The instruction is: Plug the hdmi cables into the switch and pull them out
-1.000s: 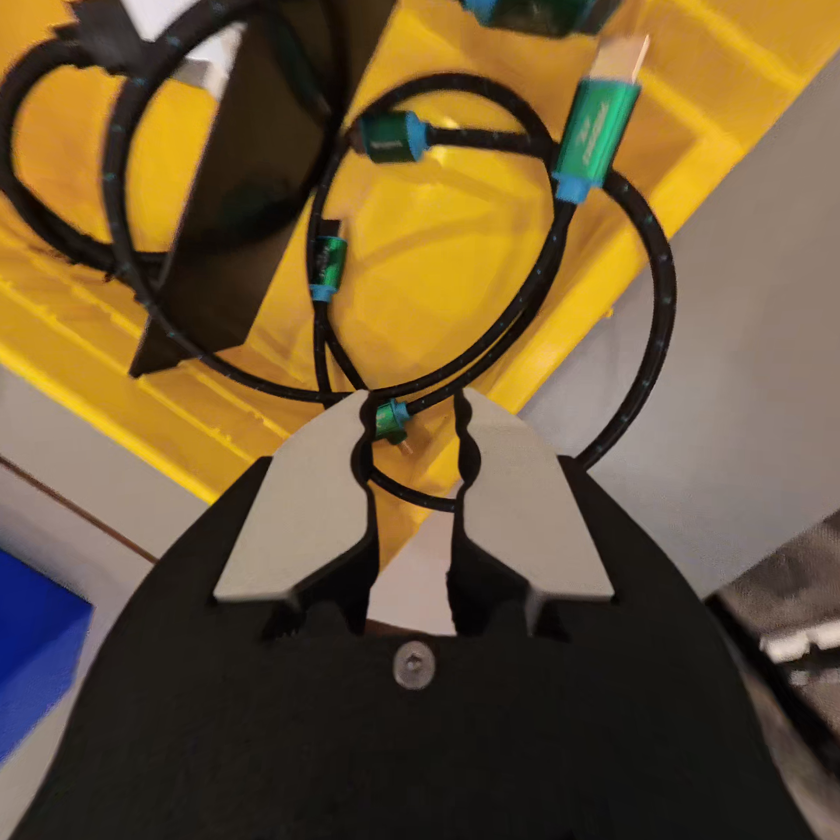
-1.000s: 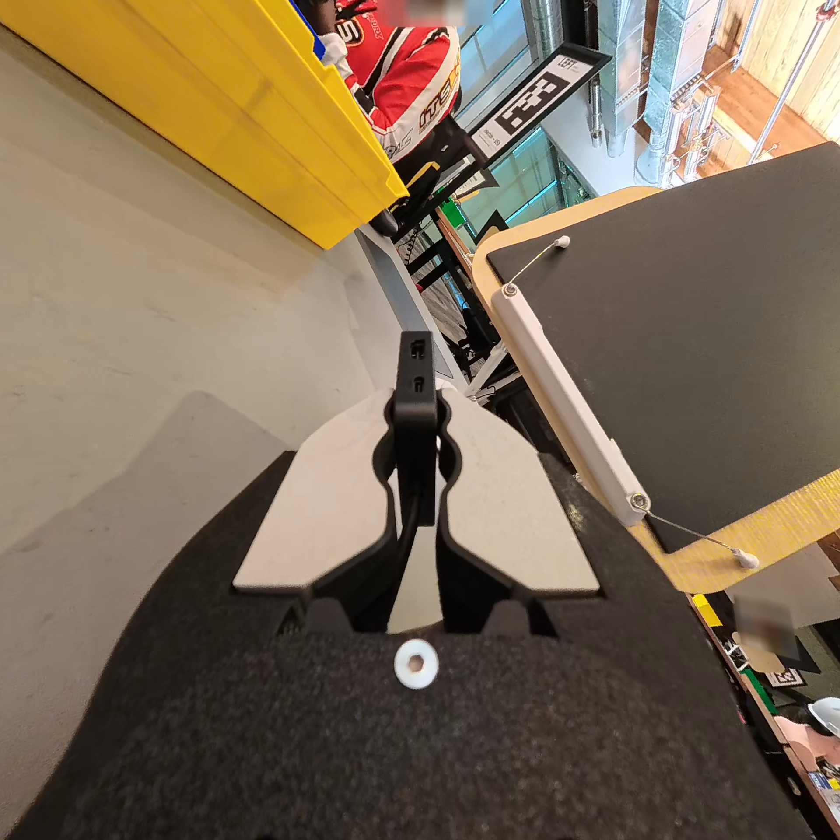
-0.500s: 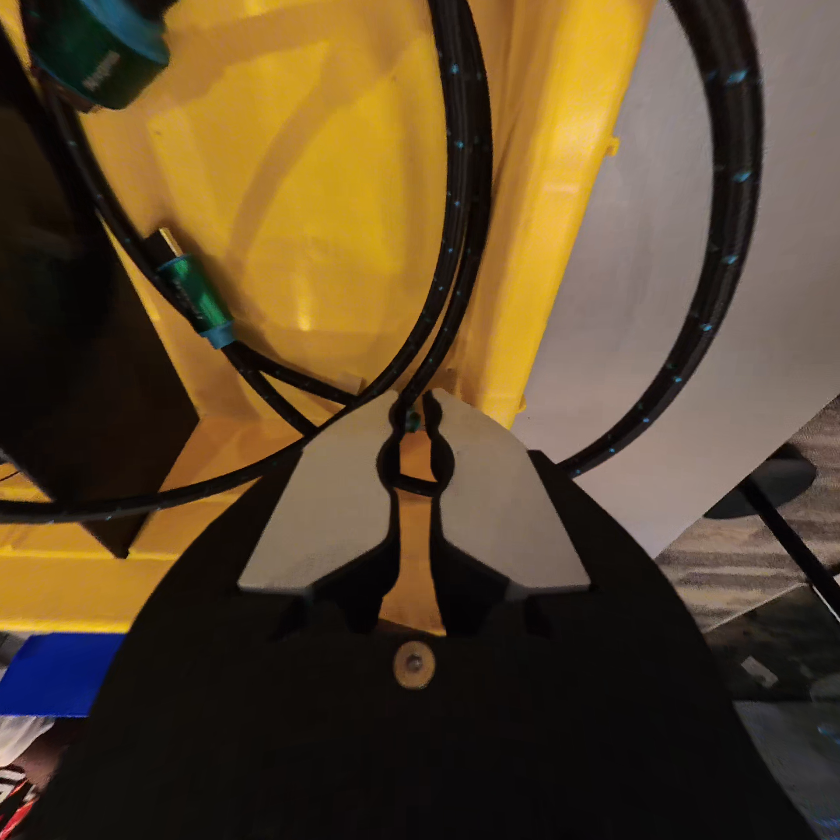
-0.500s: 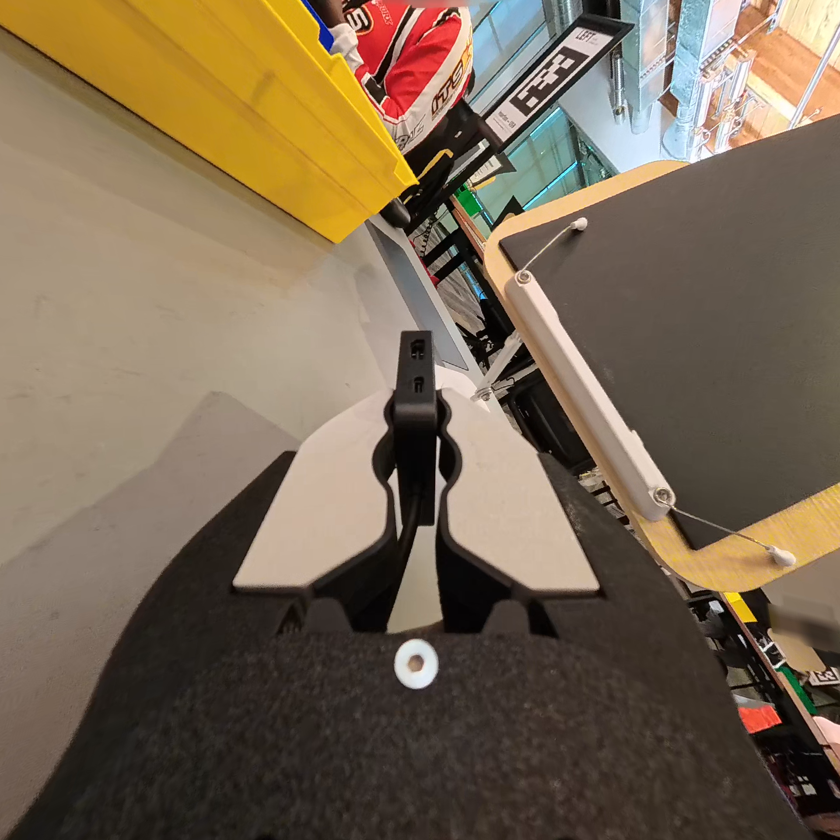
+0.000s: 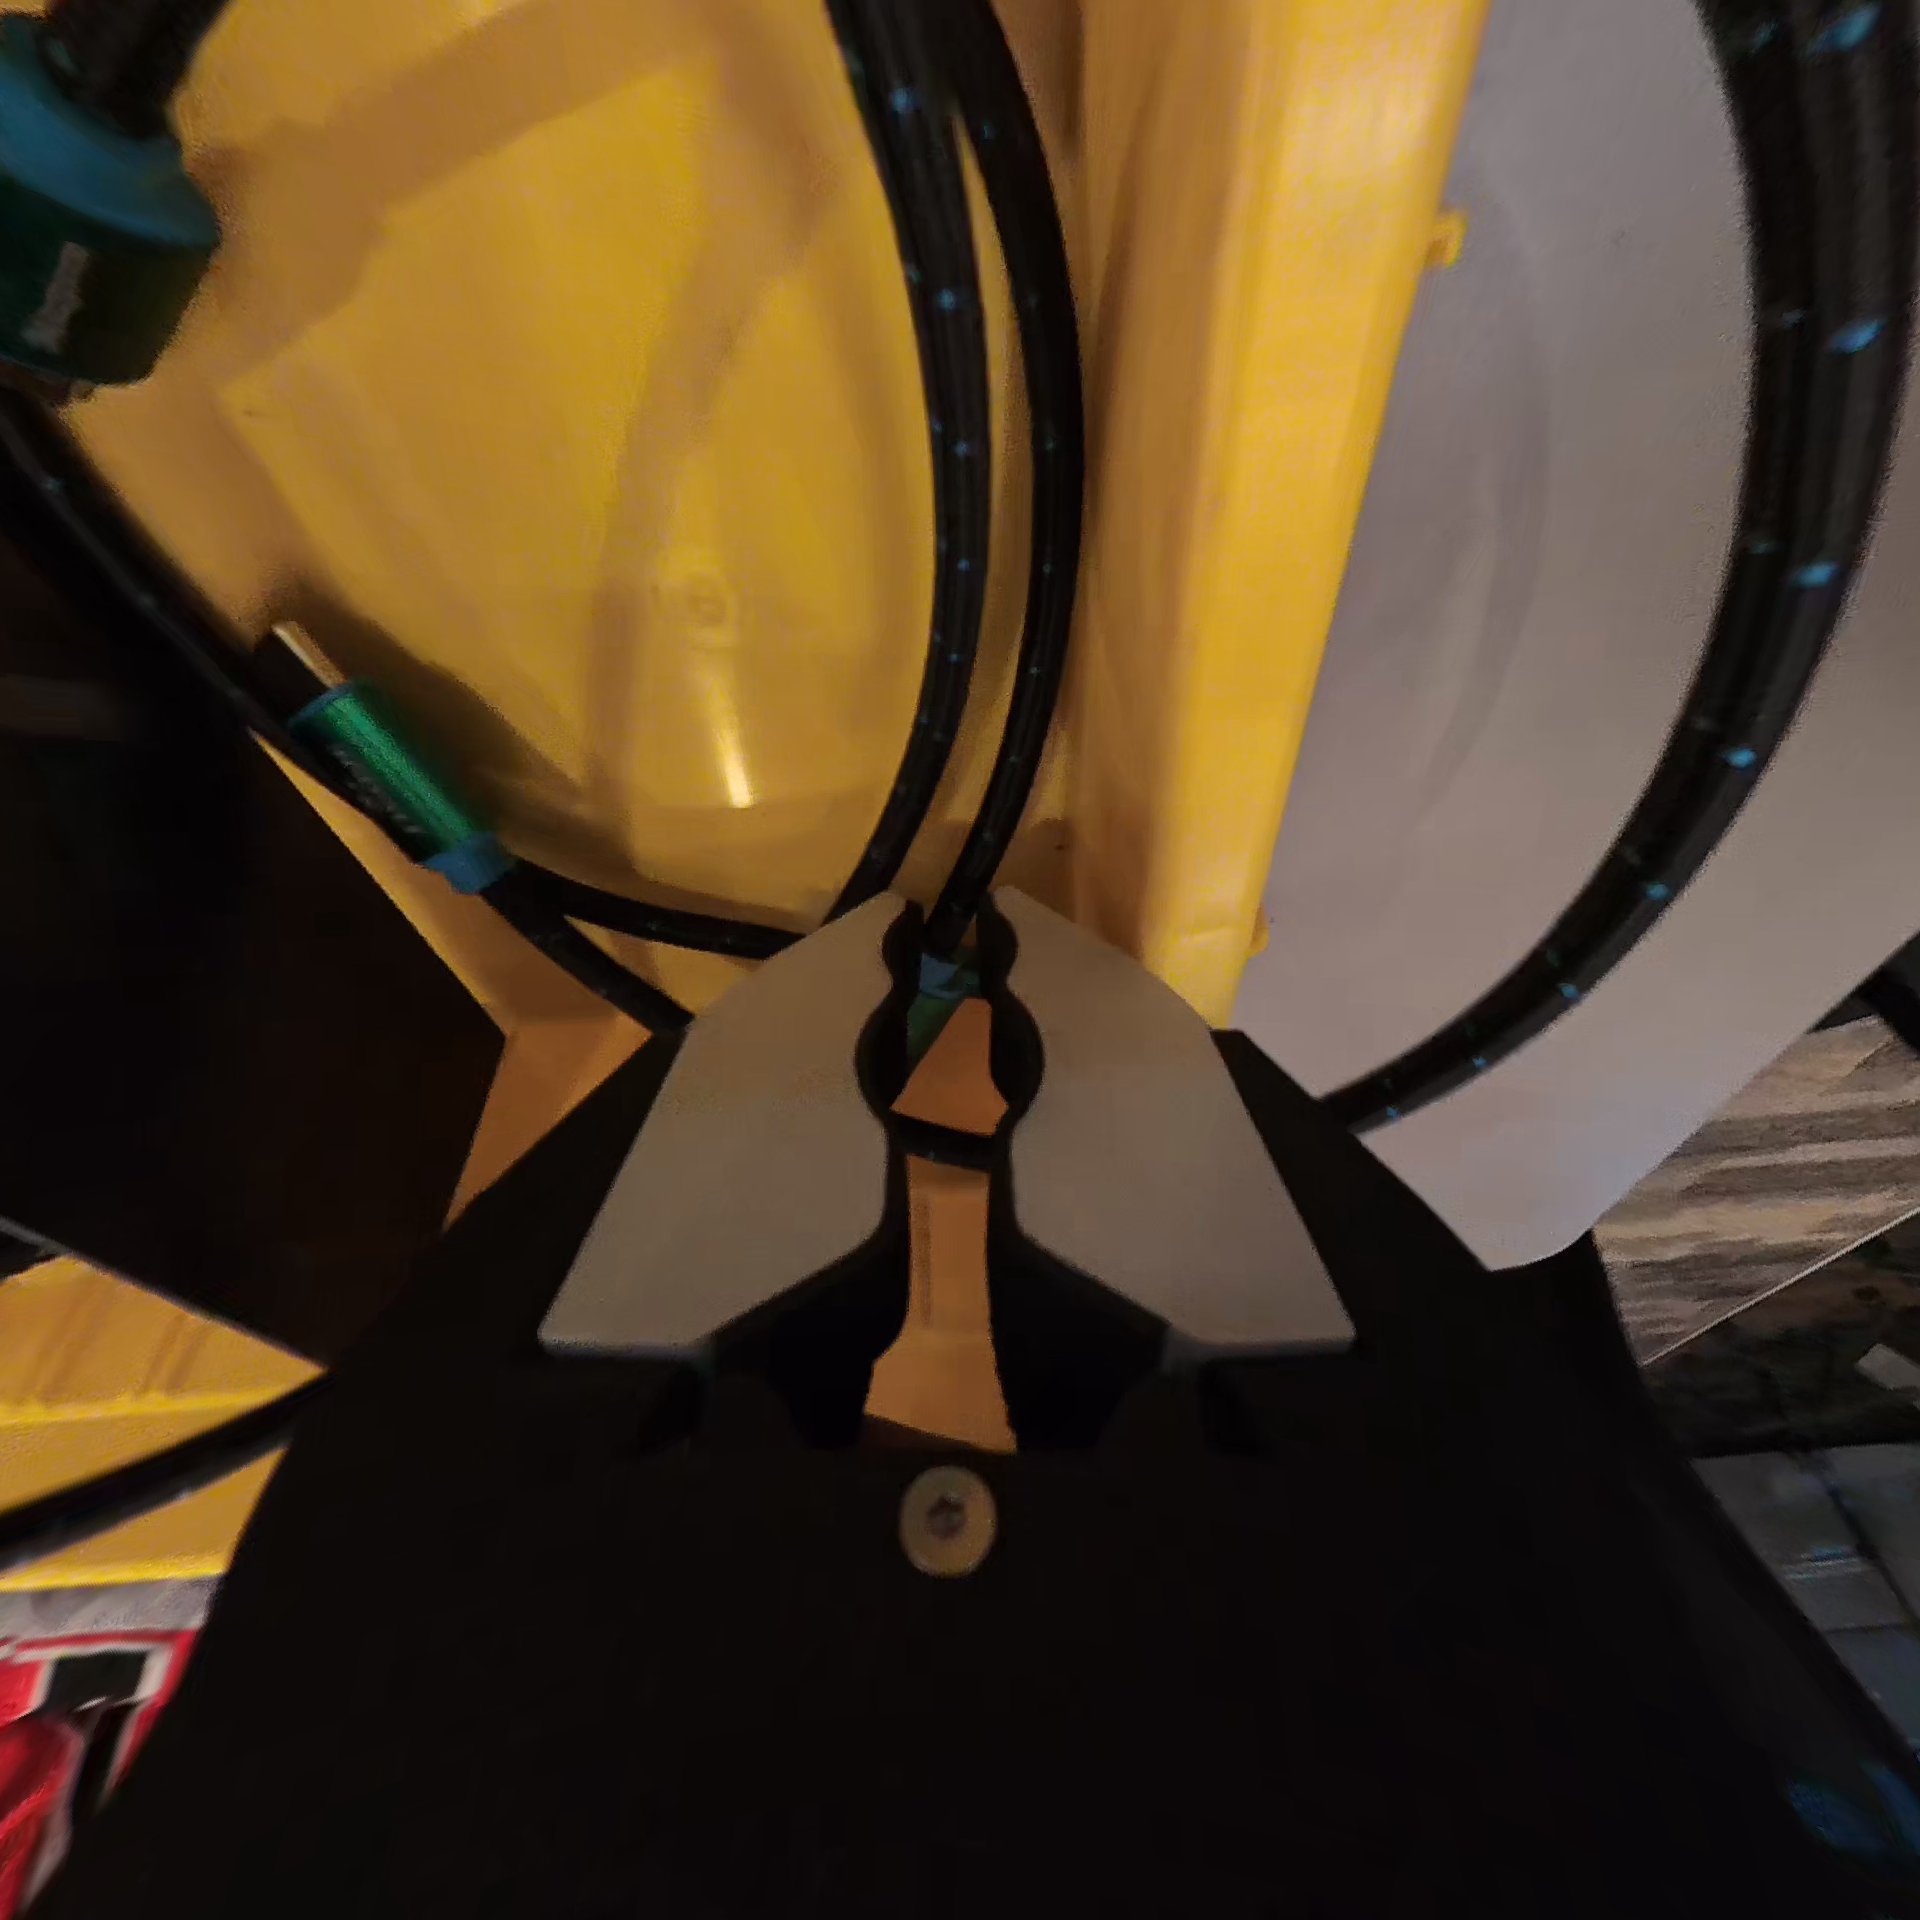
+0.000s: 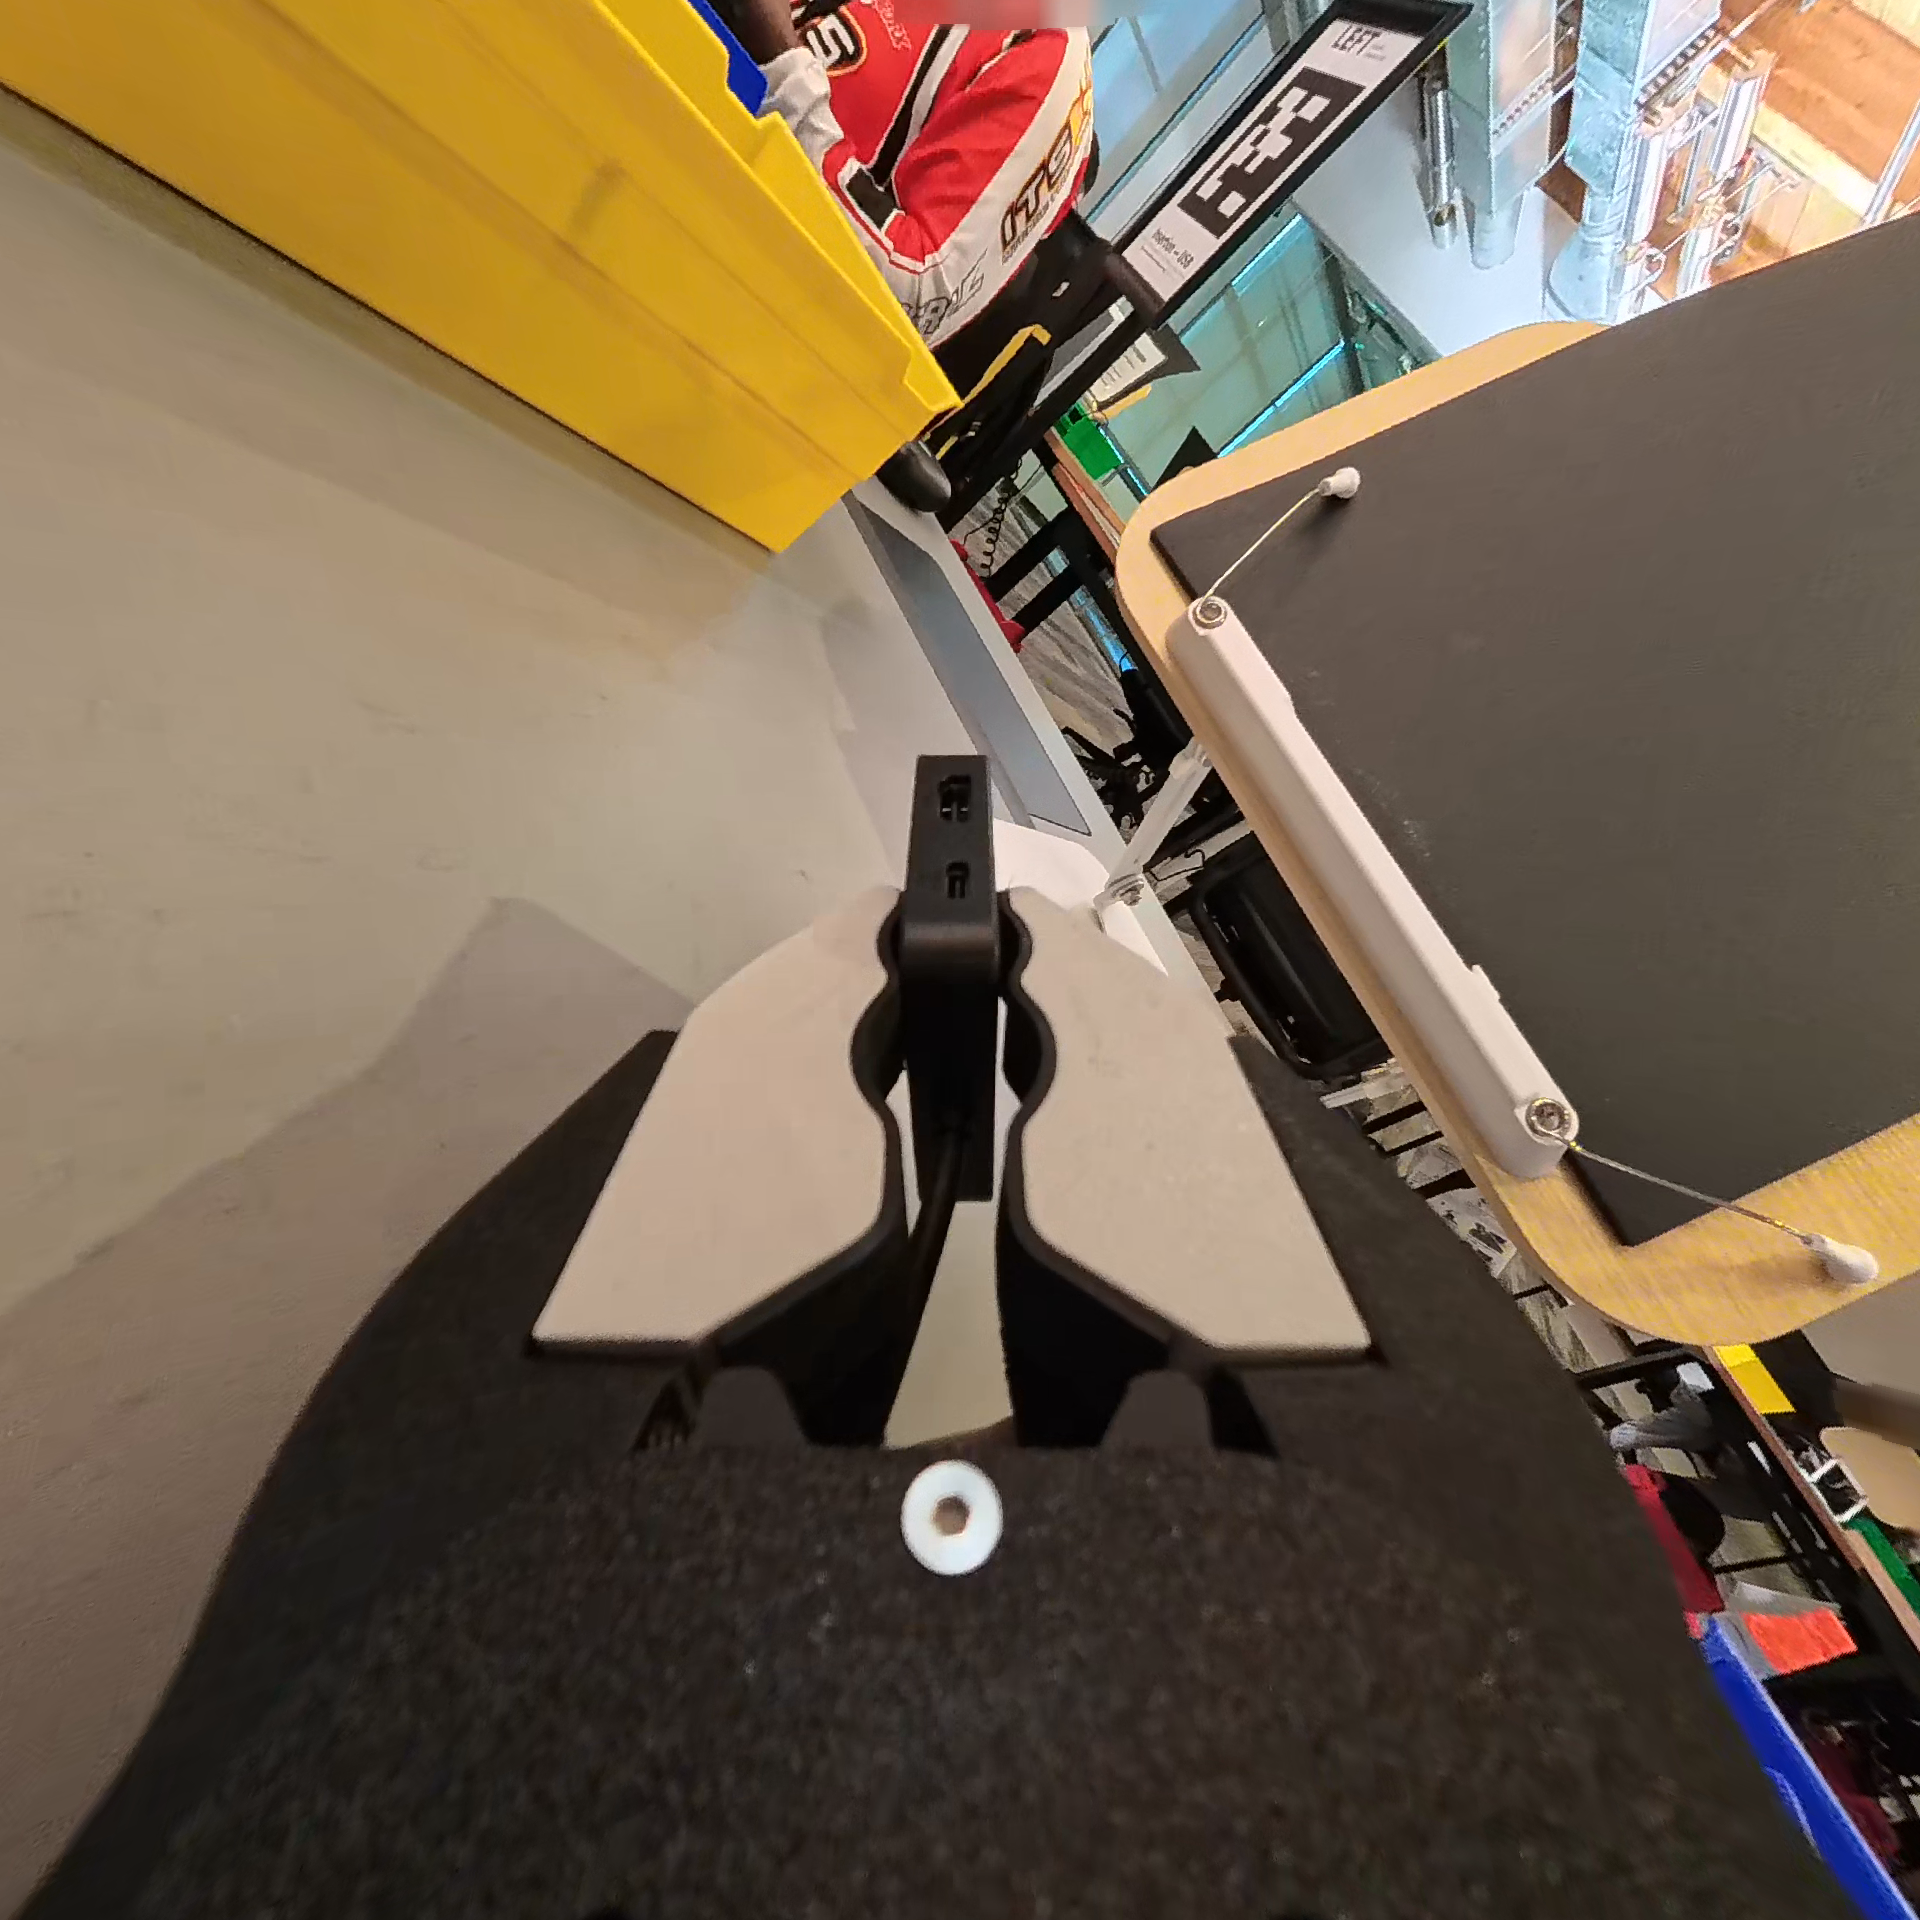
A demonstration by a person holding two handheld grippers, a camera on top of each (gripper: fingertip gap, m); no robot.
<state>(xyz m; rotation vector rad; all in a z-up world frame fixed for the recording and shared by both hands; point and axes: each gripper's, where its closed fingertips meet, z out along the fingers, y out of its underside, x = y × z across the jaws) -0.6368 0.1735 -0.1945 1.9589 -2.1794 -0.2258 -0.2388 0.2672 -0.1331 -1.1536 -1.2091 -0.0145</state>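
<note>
In the left wrist view my left gripper (image 5: pixel 943 920) is shut on a green HDMI plug (image 5: pixel 940 987) with a blue collar. The plug sits between the pads, and its black braided cable (image 5: pixel 1023 520) runs up from the fingertips over the yellow bin (image 5: pixel 582 436). Two more green plugs lie in the bin, one at the left (image 5: pixel 390 774) and one at the top left (image 5: pixel 73 260). In the right wrist view my right gripper (image 6: pixel 951 904) is shut on the black switch (image 6: pixel 948 862), held edge-on above the table with two ports facing forward.
A dark box (image 5: pixel 156 935) stands in the bin at the left. A cable loop (image 5: pixel 1766 644) hangs over the bin's rim above the grey table (image 5: pixel 1507 520). The right wrist view shows the yellow bin (image 6: pixel 623 260), a black board with a wooden edge (image 6: pixel 1610 727) and a person's red and white jacket (image 6: pixel 935 135). My hands' fingertips stand some 40 centimetres from each other.
My left gripper's pads stood open around the green plug, then came together on it. The bin and cables now look closer. My right gripper keeps its hold on the switch and has turned slightly.
</note>
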